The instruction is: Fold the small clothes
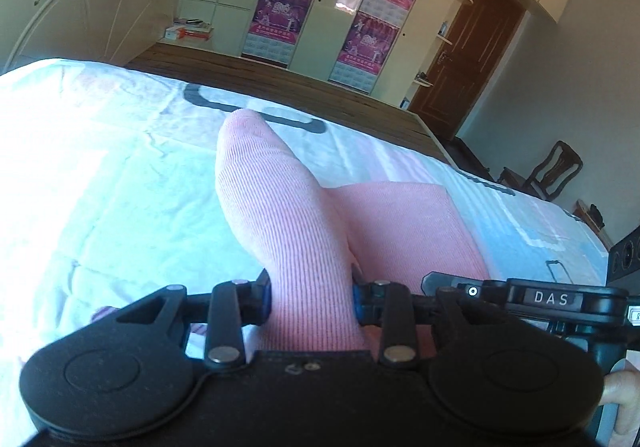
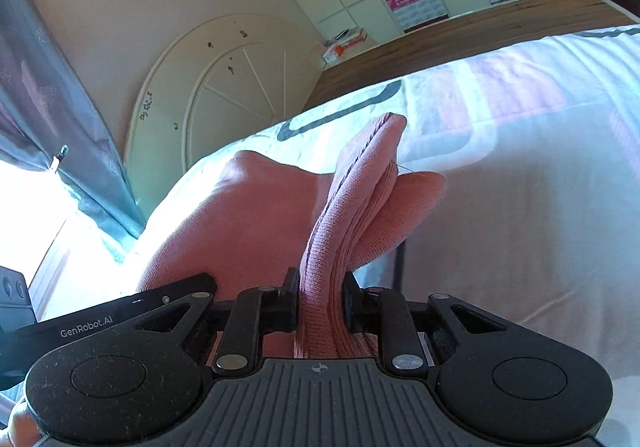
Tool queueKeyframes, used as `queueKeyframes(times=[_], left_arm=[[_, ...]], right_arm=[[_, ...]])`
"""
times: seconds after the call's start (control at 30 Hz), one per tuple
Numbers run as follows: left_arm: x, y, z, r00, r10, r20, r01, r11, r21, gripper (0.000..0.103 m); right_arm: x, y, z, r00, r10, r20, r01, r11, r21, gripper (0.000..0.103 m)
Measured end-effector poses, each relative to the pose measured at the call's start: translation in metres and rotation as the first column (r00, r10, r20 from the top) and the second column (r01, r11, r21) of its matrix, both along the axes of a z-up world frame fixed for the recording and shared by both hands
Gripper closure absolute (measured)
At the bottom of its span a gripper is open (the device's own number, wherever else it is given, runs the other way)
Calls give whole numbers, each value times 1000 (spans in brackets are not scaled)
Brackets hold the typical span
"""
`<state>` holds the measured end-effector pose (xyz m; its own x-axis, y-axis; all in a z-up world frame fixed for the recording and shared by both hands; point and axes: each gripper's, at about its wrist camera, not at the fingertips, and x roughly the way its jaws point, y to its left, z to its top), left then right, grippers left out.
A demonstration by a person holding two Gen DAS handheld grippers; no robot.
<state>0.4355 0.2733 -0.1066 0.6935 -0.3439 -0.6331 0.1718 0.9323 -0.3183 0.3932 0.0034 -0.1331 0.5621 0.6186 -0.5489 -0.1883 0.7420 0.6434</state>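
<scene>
A small pink ribbed garment (image 1: pixel 276 207) is lifted above the bed, stretched between both grippers. My left gripper (image 1: pixel 312 299) is shut on a thick fold of it that sticks up and forward between the pads. The rest of the pink cloth (image 1: pixel 408 231) runs off to the right, towards the other gripper's black body (image 1: pixel 552 299). In the right wrist view my right gripper (image 2: pixel 320 307) is shut on a hemmed edge of the same garment (image 2: pixel 352 199), which stands up in a narrow ridge. More pink cloth (image 2: pixel 232 215) hangs to the left.
Below lies a white and pale pink bed sheet (image 1: pixel 100 175) with grey shapes printed on it. A cream headboard (image 2: pixel 224 95), a curtain (image 2: pixel 52 119), wardrobe doors with purple posters (image 1: pixel 376 27), a brown door (image 1: pixel 468 59) and a dark chair (image 1: pixel 556 171) surround the bed.
</scene>
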Motion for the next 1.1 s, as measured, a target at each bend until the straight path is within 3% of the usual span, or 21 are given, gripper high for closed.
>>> queueKeyframes(times=[0.1, 0.17, 0.23, 0.3, 0.4, 0.53, 0.63, 0.73, 0.87, 0.9, 1.0, 1.1], left_arm=[[7, 30, -23, 998, 50, -29, -49, 998, 34, 70], [10, 47, -45, 994, 73, -86, -72, 997, 11, 63], [7, 59, -56, 993, 90, -73, -89, 996, 13, 39], [6, 64, -58, 992, 108, -69, -107, 994, 22, 26], [8, 68, -51, 989, 115, -92, -116, 993, -1, 26], [-7, 74, -19, 985, 158, 68, -159, 987, 24, 30], [5, 62, -2, 986, 123, 114, -129, 991, 47, 31], [29, 51, -4, 992, 92, 82, -96, 994, 48, 33], [67, 51, -38, 992, 125, -33, -123, 991, 58, 36], [69, 54, -48, 988, 147, -48, -143, 987, 77, 34], [73, 67, -67, 980, 174, -96, -172, 985, 28, 30], [65, 65, -61, 979, 187, -86, -184, 982, 47, 30]], right_arm=[[10, 23, -14, 1000, -7, -22, 7, 1000, -29, 84], [14, 26, -23, 998, -46, -43, 43, 997, -60, 84], [16, 19, -32, 995, -69, -69, 63, 994, -91, 84], [17, 15, -37, 993, -81, -80, 68, 987, -148, 83], [17, 15, -38, 992, -94, -82, 78, 980, -185, 83], [20, 27, -17, 996, -93, -2, 90, 969, -232, 83], [37, 37, -10, 996, -84, 24, 87, 966, -244, 83], [57, 44, -20, 994, -105, -15, 98, 963, -250, 83], [76, 50, -38, 990, -140, -17, 127, 937, -326, 83], [81, 50, -42, 990, -142, -22, 127, 936, -328, 83], [87, 53, -47, 991, -131, -9, 120, 931, -345, 83], [88, 53, -43, 992, -128, -16, 114, 927, -358, 83]])
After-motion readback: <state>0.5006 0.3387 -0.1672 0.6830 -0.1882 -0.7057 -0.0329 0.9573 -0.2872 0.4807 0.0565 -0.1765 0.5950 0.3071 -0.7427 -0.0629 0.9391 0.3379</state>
